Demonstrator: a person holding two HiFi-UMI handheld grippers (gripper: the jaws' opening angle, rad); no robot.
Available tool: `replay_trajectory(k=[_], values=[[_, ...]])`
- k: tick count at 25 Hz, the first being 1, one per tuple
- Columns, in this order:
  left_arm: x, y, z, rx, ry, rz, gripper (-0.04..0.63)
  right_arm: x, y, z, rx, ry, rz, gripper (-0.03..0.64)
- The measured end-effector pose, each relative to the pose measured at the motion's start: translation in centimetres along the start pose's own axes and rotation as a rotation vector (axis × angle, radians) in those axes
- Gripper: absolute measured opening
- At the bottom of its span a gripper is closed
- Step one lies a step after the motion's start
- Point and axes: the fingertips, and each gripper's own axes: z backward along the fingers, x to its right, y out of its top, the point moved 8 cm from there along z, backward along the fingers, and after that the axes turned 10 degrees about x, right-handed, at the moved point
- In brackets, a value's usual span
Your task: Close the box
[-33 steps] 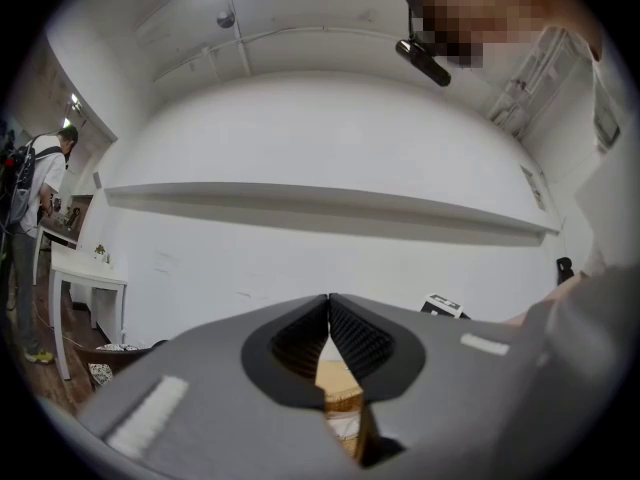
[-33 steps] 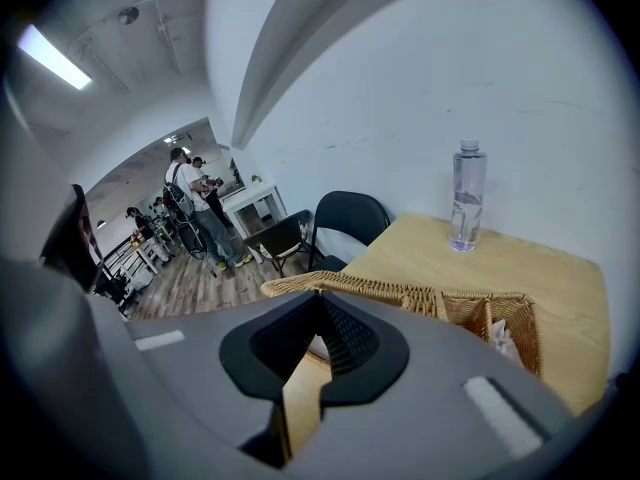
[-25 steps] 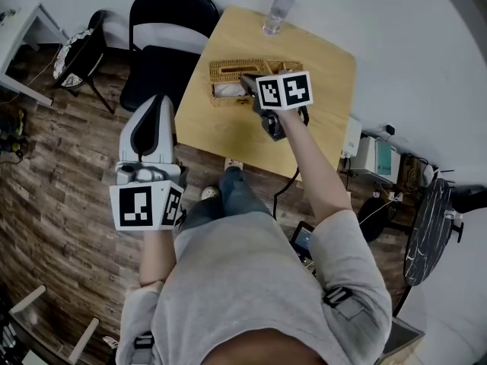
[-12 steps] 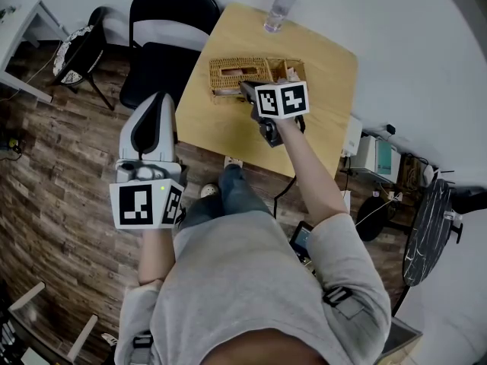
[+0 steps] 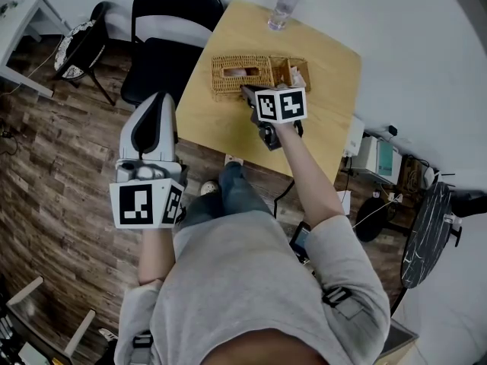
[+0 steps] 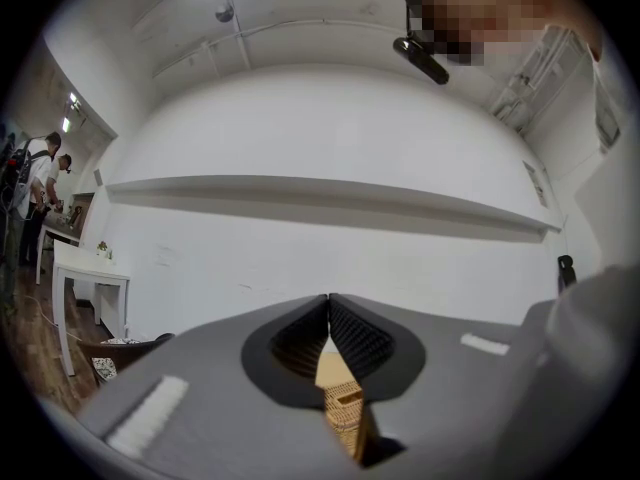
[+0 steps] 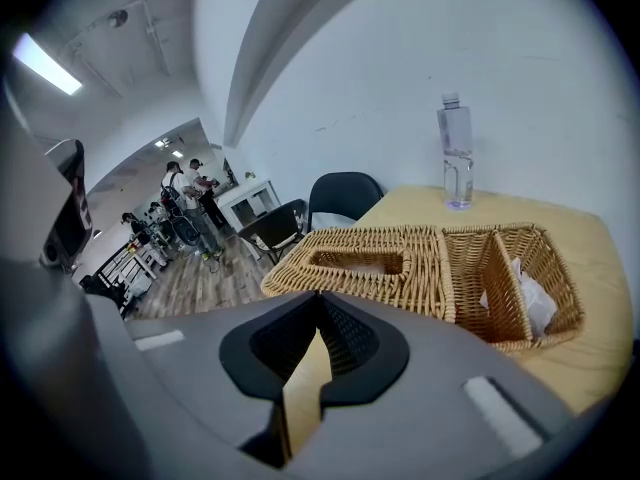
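Note:
A wicker box point(image 5: 242, 73) lies on the wooden table point(image 5: 327, 67), its slotted lid point(image 7: 360, 263) flat on top. Joined to its right end is an open wicker compartment point(image 7: 520, 288) with white paper in it. My right gripper point(image 5: 247, 92) sits just in front of the box, near its right half, apart from it. Its jaws point(image 7: 318, 303) are shut with nothing between them. My left gripper point(image 5: 156, 101) hangs over the floor left of the table, also shut and empty point(image 6: 328, 303). A strip of the box point(image 6: 345, 413) shows below its jaws.
A clear water bottle point(image 5: 281, 10) stands at the table's far edge, also in the right gripper view point(image 7: 457, 153). A black folding chair point(image 5: 171, 21) is left of the table. People point(image 7: 190, 203) stand far off across the wood floor. A white side table point(image 6: 85, 278) is by the wall.
The lid, raised before, now lies flat on the box. My right gripper has drawn back from over the box toward me. The left gripper has barely moved.

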Motion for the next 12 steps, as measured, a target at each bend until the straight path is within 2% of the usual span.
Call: replay_trajectory(k=[12], values=[[-0.25, -0.24, 0.47, -0.011, 0.016, 0.000, 0.060, 0.23, -0.93, -0.40, -0.011, -0.012, 0.002, 0.015]])
